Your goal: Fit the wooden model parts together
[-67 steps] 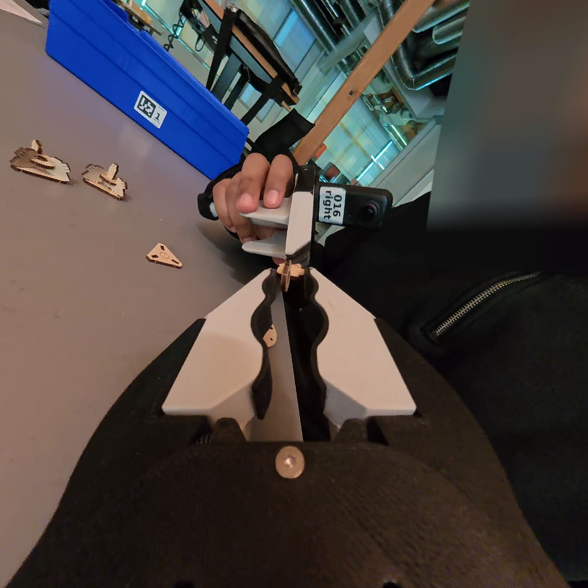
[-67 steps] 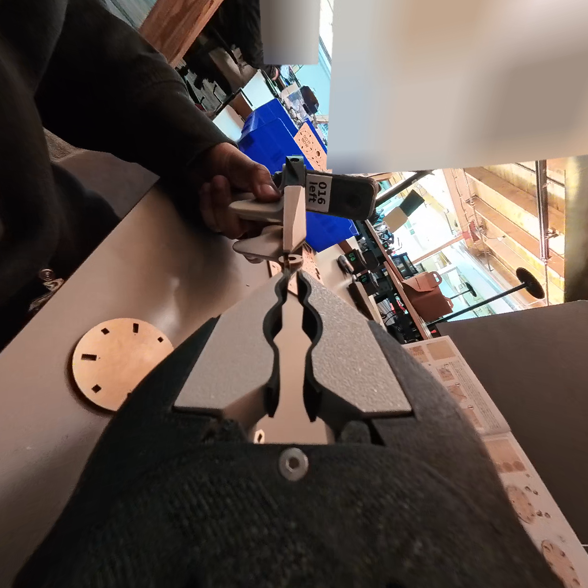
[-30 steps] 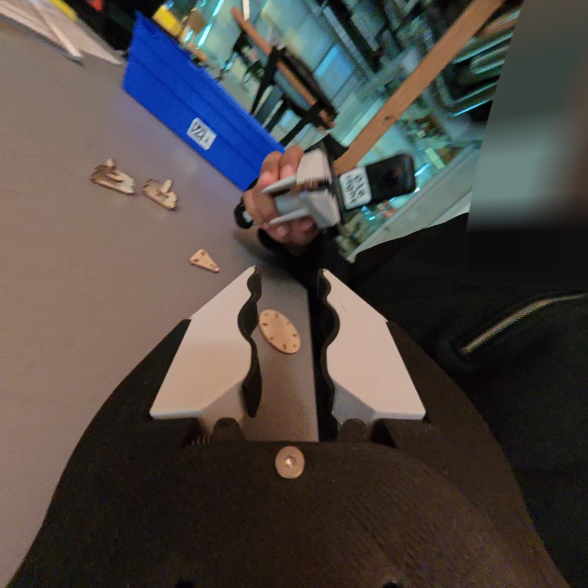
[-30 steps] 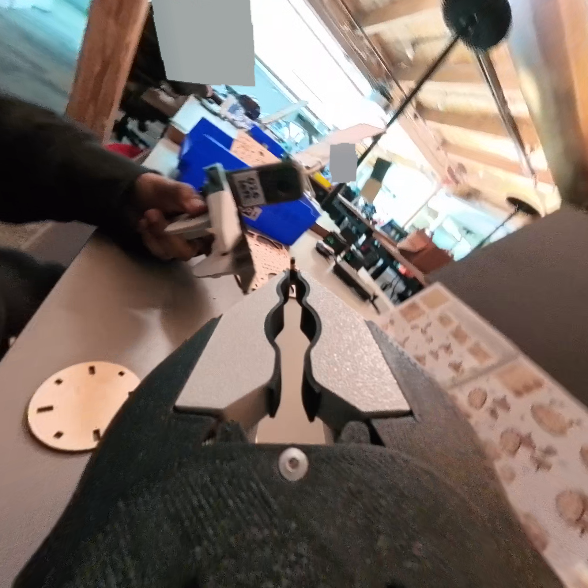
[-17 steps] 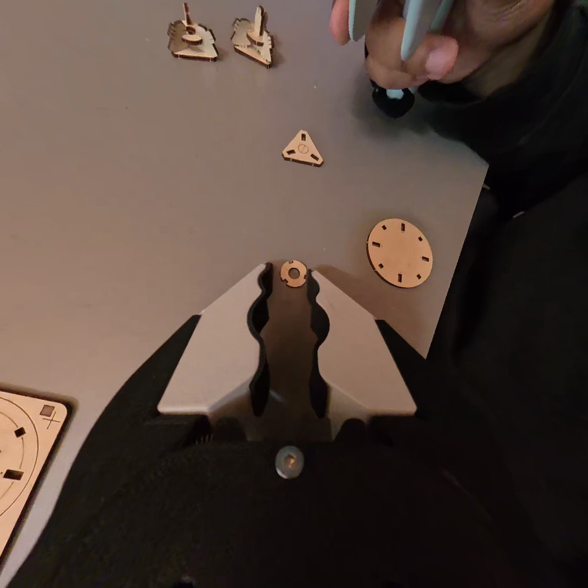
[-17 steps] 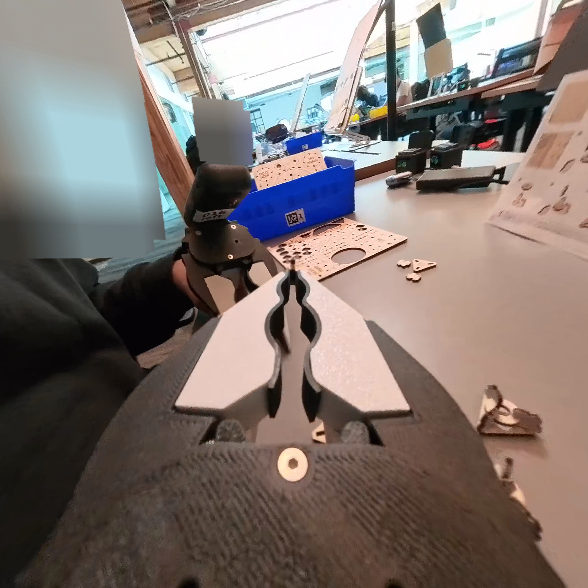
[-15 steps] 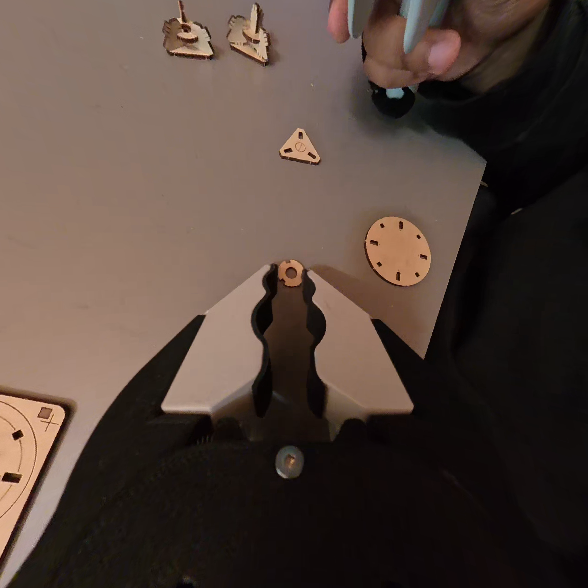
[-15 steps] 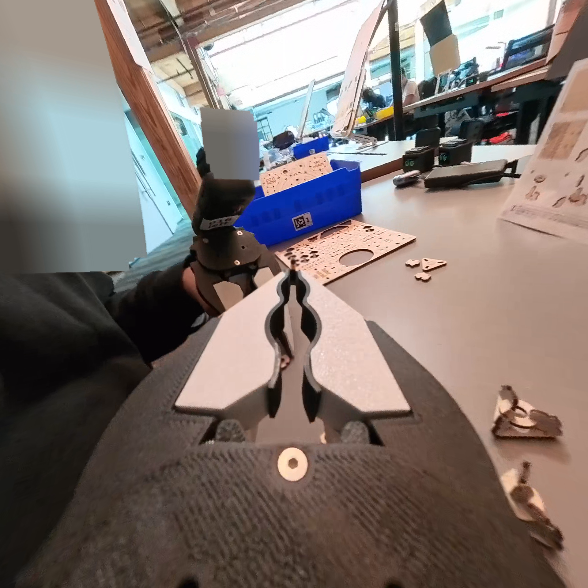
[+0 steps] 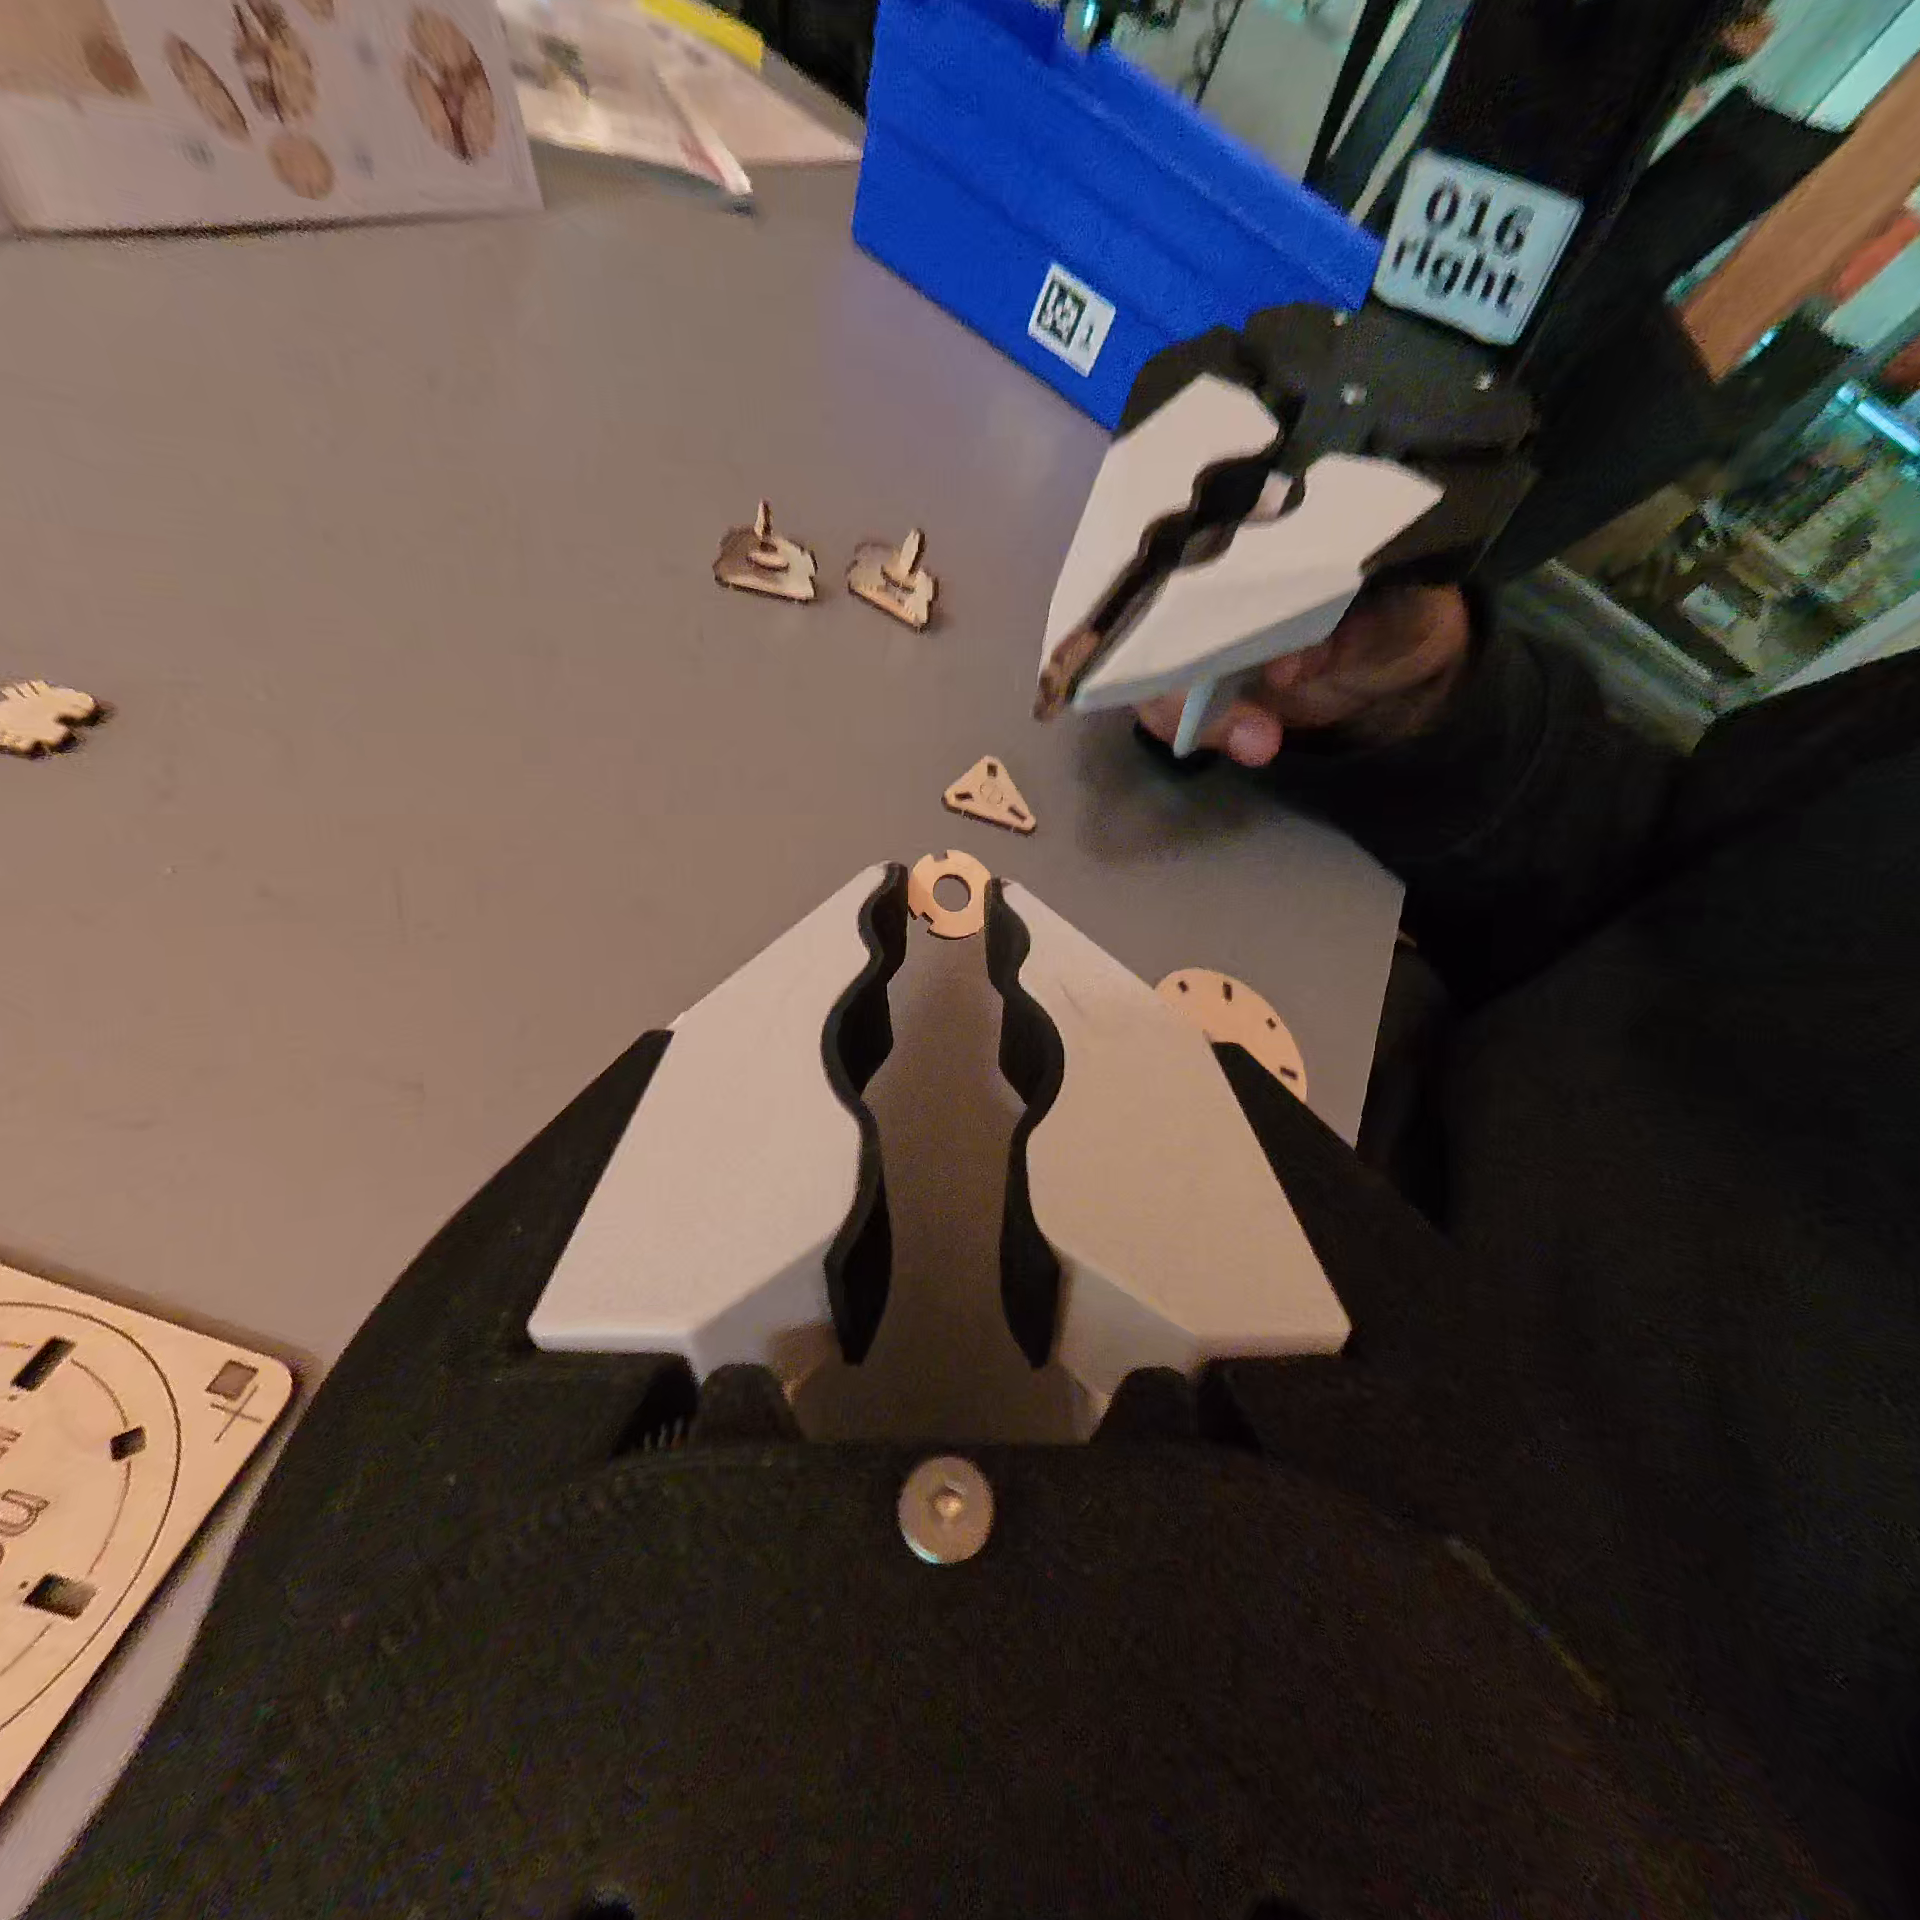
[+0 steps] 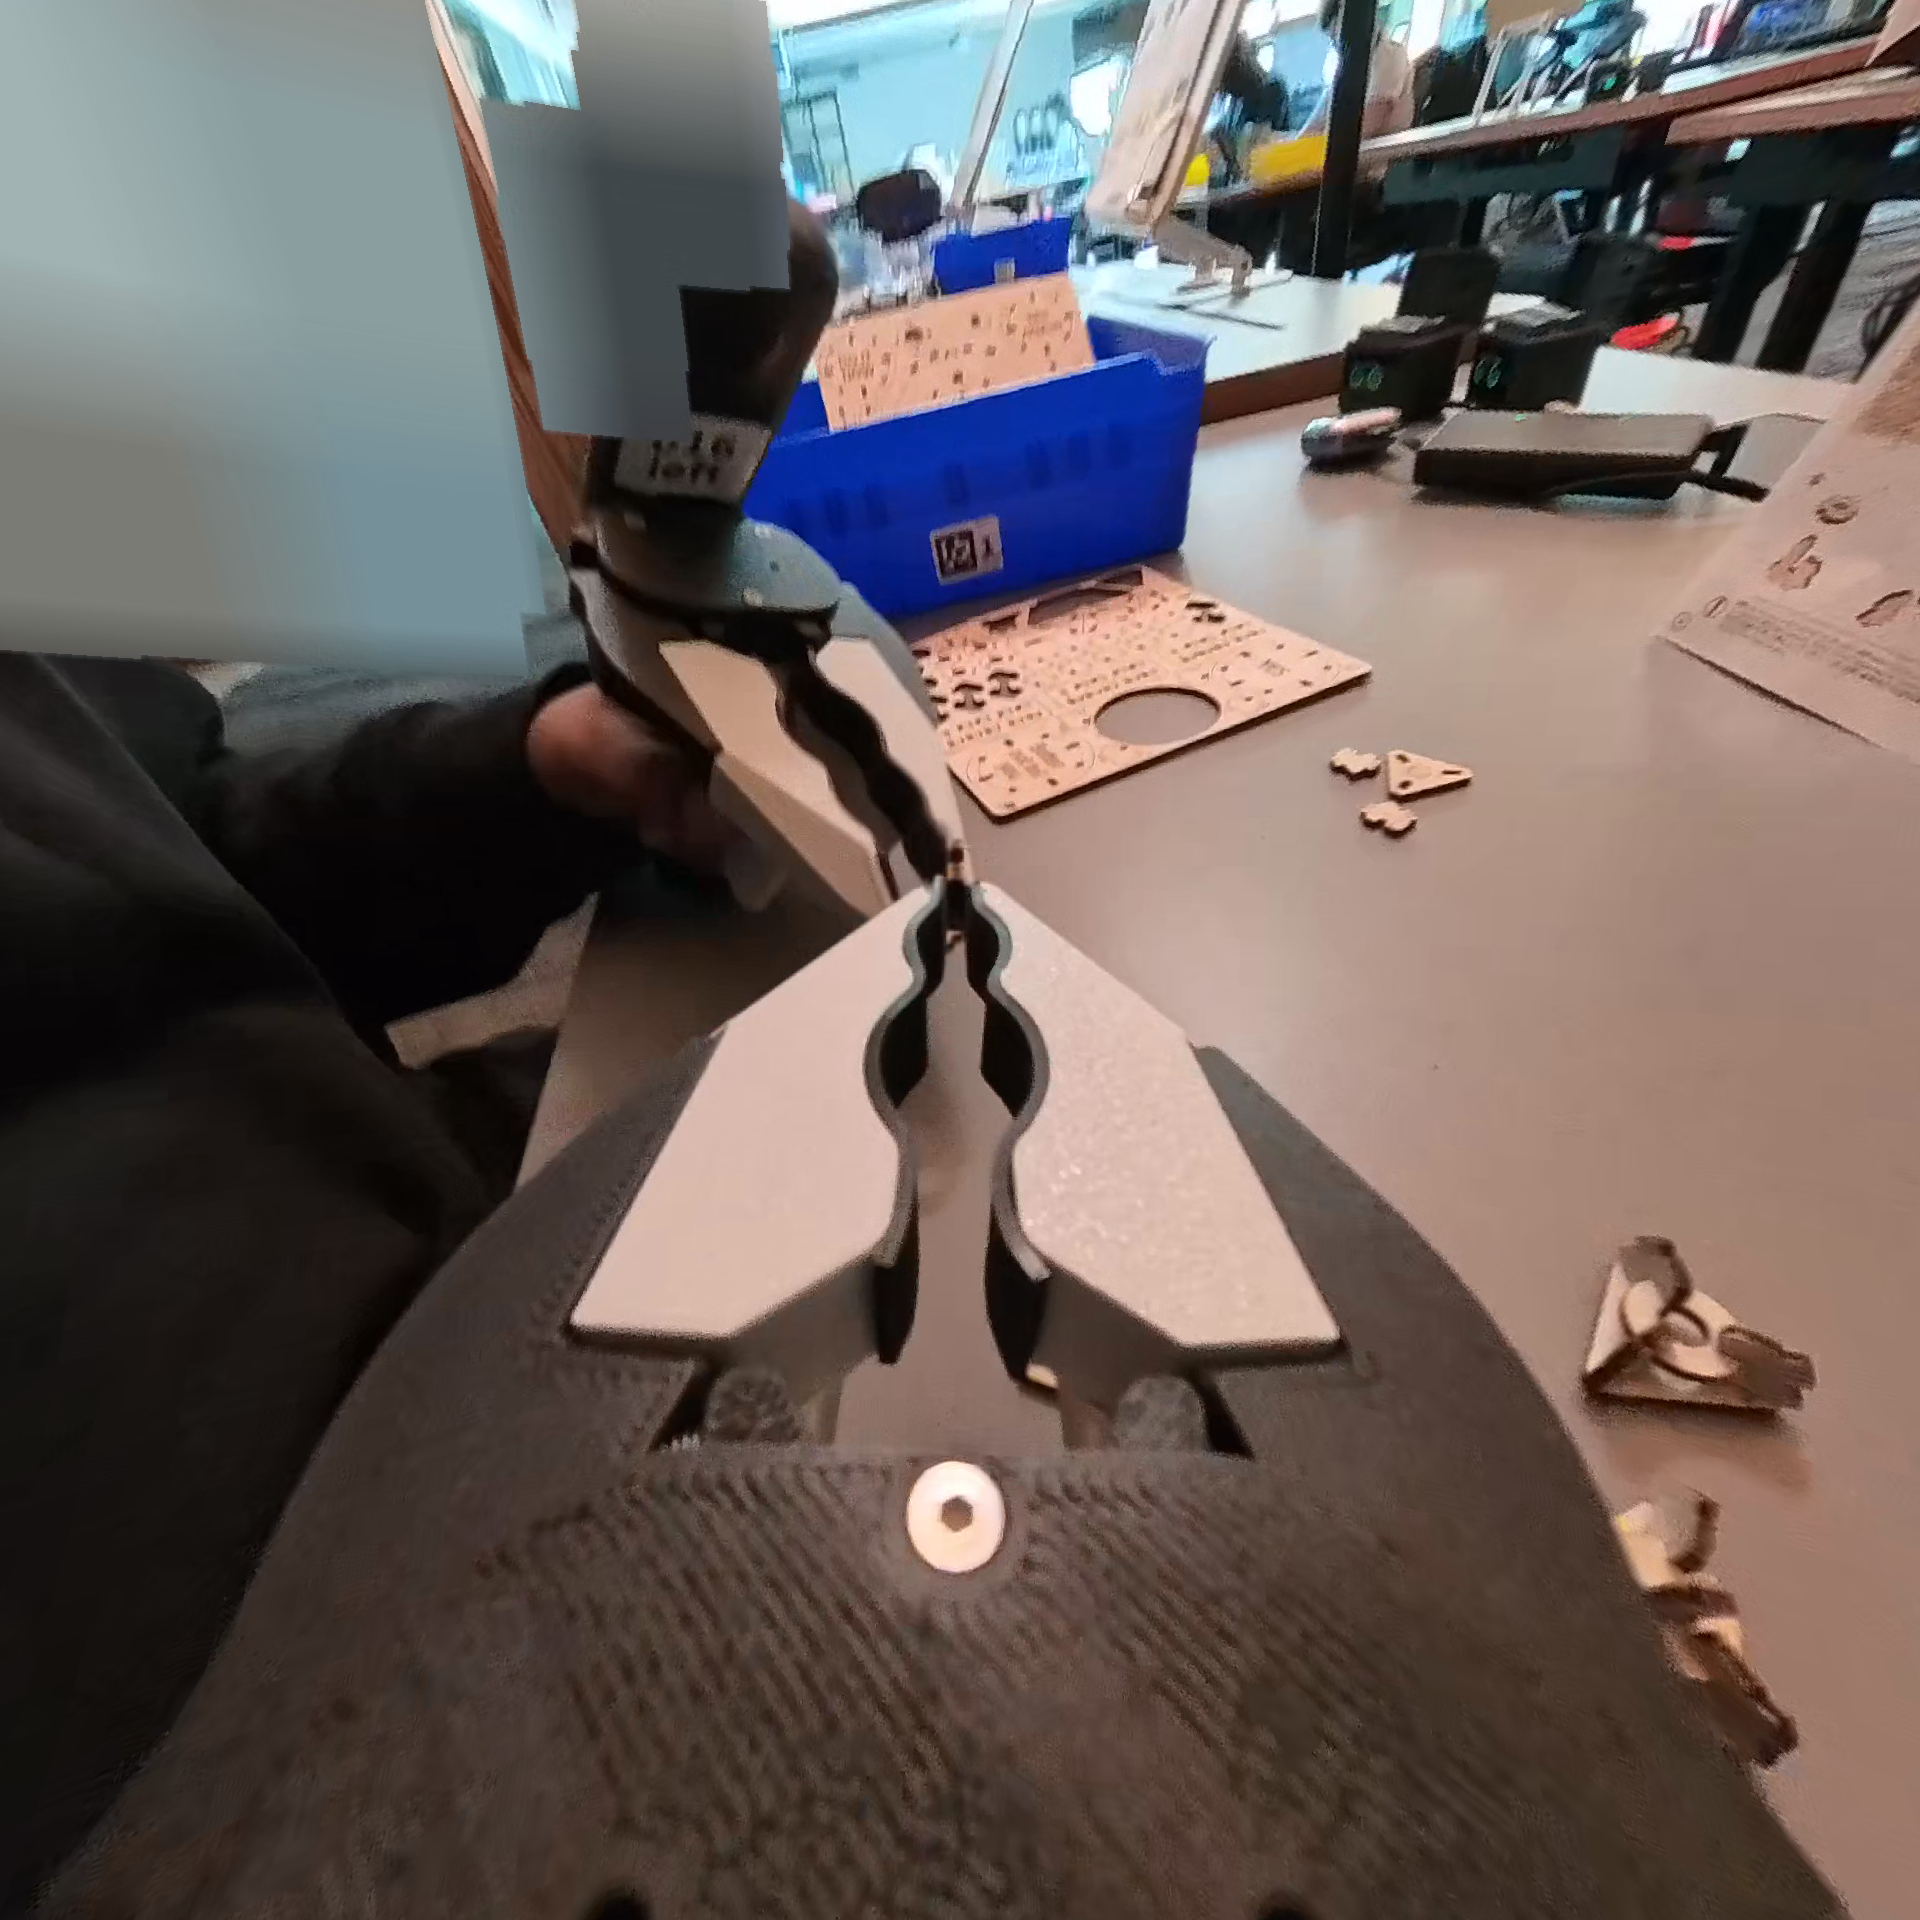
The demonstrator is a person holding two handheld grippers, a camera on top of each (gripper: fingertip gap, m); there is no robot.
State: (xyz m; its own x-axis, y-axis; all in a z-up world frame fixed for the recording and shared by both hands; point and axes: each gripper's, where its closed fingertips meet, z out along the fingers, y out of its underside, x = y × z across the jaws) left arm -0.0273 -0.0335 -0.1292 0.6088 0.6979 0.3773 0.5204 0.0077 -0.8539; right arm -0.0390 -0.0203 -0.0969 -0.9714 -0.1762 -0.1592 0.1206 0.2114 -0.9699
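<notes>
Two grippers share the frame, and the small notched wooden ring (image 9: 948, 894) is the piece to watch: it sits clamped at the tips of the left gripper (image 9: 945, 896), both dark pads pressing on its rim, its flat face with the round centre hole turned up to the camera, clear of the grey table (image 9: 416, 623).

Just beyond it on the table lies a wooden triangle (image 9: 990, 796) with slots. Just to the right of the left gripper, partly hidden behind its finger, a slotted wooden disc (image 9: 1236, 1023) lies flat near the table's edge.

Above the triangle hangs the right gripper (image 9: 1060, 681), held in a hand (image 9: 1351, 675) with a dark sleeve. Its jaws are closed on a thin wooden piece (image 9: 1058, 677), seen edge-on and blurred, too small to say what shape it is. From the right wrist view the two grippers' tips nearly meet.

Farther back, two small assembled wooden pieces (image 9: 821, 566) stand side by side, with a blue bin (image 9: 1039, 197) beyond them. A laser-cut wooden sheet (image 10: 1132, 686) with a round hole lies before the bin, with three loose small parts (image 10: 1397, 784) off to its right. Printed paper sheets (image 9: 260, 114) lie at the far left, and a wooden panel corner (image 9: 104, 1475) at near left.
</notes>
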